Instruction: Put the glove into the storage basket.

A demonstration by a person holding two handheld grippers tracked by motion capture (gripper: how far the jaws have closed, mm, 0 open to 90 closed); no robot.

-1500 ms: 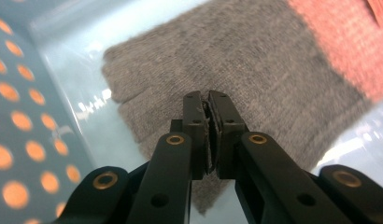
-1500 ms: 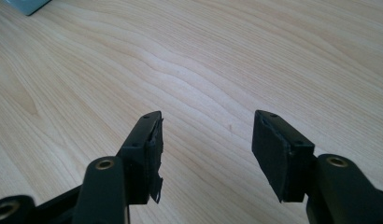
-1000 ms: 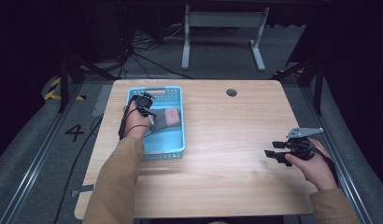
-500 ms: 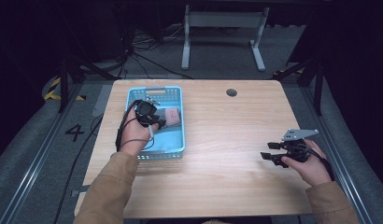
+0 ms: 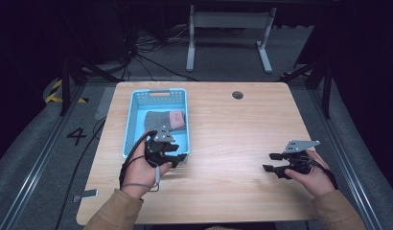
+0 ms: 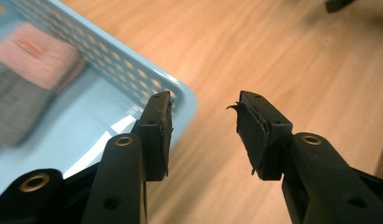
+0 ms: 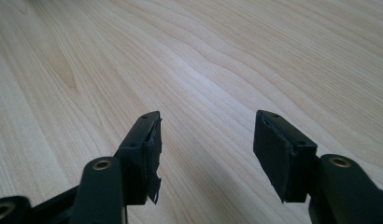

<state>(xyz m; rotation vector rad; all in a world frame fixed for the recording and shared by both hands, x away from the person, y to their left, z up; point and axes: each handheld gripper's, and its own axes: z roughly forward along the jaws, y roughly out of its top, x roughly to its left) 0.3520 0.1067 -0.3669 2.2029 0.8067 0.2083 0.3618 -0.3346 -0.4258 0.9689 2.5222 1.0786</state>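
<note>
A light blue plastic basket (image 5: 131, 120) stands on the left half of the wooden table (image 5: 233, 129). Inside it, toward the far end, lies a folded grey and pink knitted cloth (image 5: 165, 120). My left gripper (image 5: 178, 155) hovers over the basket's near right corner, open, holding nothing. In the left gripper view the left gripper (image 6: 203, 105) has one jaw over the basket rim (image 6: 133, 65) and the other over bare wood, with the cloth (image 6: 35, 70) off to the left. My right gripper (image 5: 270, 162) is low over the table's right side, open and empty, as the right gripper (image 7: 206, 126) shows over wood.
A round cable hole (image 5: 237, 95) sits near the table's far edge. A white desk frame (image 5: 228, 28) and cables lie on the floor beyond. The floor at the left bears a painted 4 (image 5: 77, 136).
My left gripper has pulled back out of the basket from beside the cloth to the near right corner. The right gripper has drifted slightly toward the near edge.
</note>
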